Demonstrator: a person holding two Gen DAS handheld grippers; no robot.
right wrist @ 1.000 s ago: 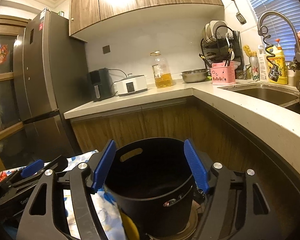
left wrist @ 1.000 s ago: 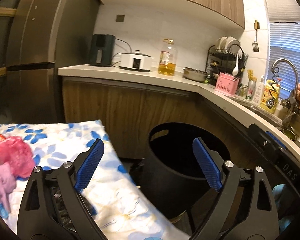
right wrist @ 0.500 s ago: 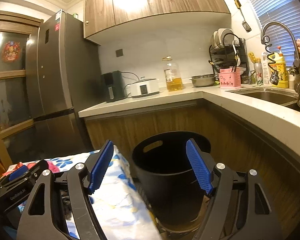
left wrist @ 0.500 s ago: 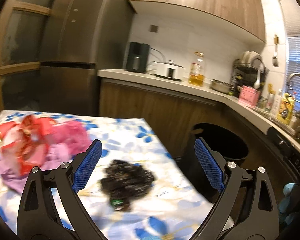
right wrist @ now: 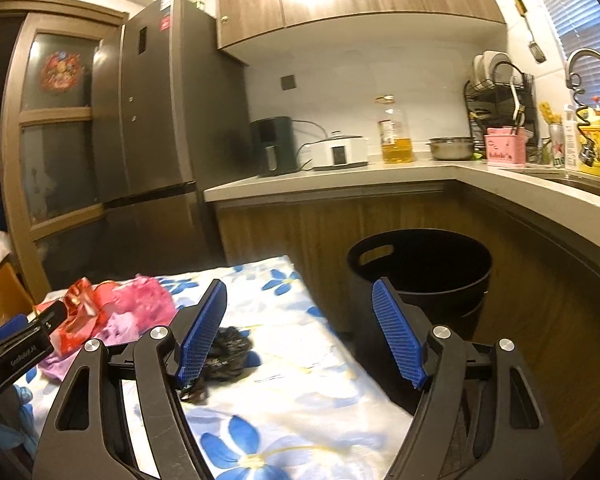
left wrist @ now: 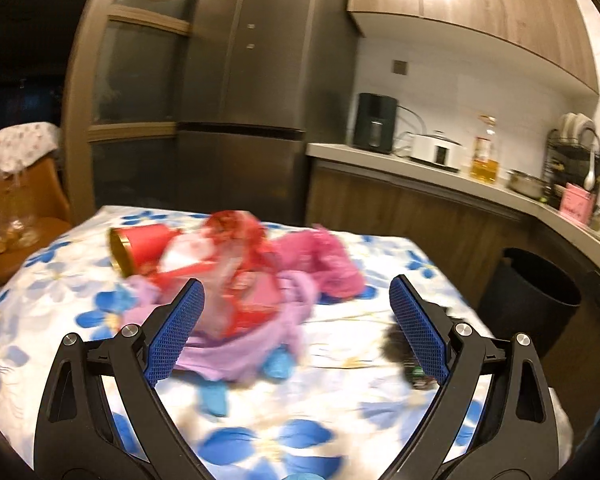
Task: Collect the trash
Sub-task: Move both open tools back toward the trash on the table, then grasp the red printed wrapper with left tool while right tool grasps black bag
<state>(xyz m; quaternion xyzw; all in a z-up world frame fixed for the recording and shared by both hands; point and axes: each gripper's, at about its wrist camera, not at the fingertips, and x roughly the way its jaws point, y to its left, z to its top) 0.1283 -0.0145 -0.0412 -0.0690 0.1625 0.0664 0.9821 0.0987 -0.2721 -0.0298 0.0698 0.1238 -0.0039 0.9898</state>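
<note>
The trash lies on a table (left wrist: 340, 412) covered with a white cloth printed in blue flowers. Most of it sits in one heap: a red cylindrical can with a gold rim (left wrist: 138, 249) tipped on its side, crumpled red wrappers (left wrist: 240, 264), a pink plastic bag (left wrist: 320, 264) and a lilac plastic bag (left wrist: 252, 344) under and in front of them. Apart from the heap, nearer the table's right edge, lies a crumpled black plastic bag (right wrist: 226, 350).

The left tongs (left wrist: 296, 328) hang over the table with their blue pads spread wide, nothing between them; the heap shows just beyond the left pad and the black bag is partly hidden behind the right one. The right tongs (right wrist: 300, 332) are likewise wide apart and hold nothing, the black bag partly behind their left pad.

A black trash bin (right wrist: 420, 276) with a handle slot stands on the floor just off the table's right side, against wooden kitchen cabinets (right wrist: 300, 224). Behind stands a dark refrigerator (right wrist: 156, 120).
</note>
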